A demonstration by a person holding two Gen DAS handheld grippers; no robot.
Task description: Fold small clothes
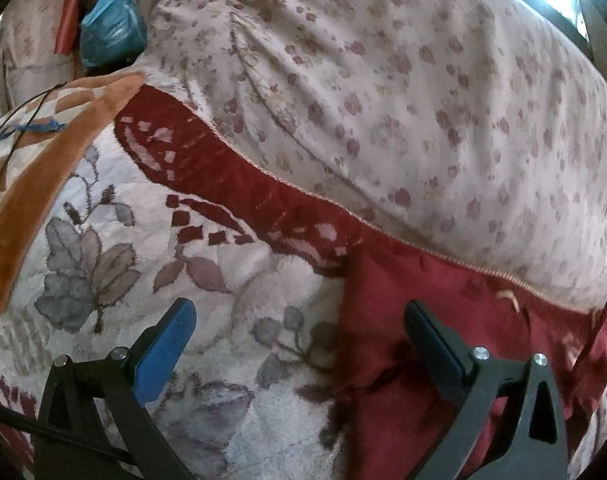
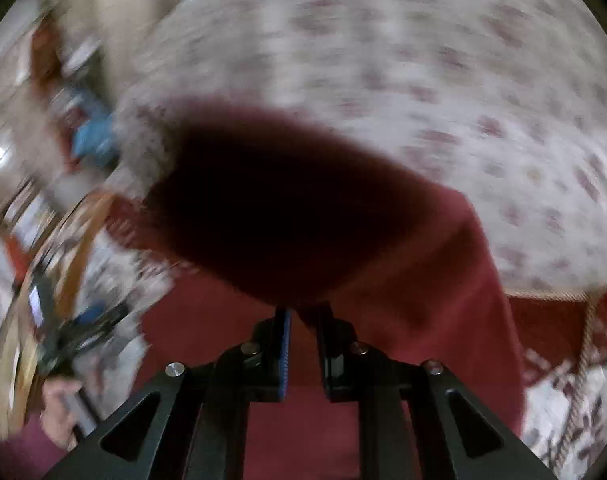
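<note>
Red garment (image 2: 403, 280) clamped in right hand-held gripper (image 2: 303, 316), left hand-held gripper (image 1: 299, 320) apart, angled downward.

Dark red garment (image 2: 383, 240), lifted, draped

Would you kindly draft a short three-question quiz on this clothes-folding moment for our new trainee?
1. True or false: the right gripper is pinching the dark red garment.
2. Which gripper has its fingers spread wide with nothing between them?
3. Multiple choice: the left gripper hovers over A) a bare wooden table, B) a floral blanket, C) a sink.

Key: 1 true; 2 the left gripper; 3 B.
</note>
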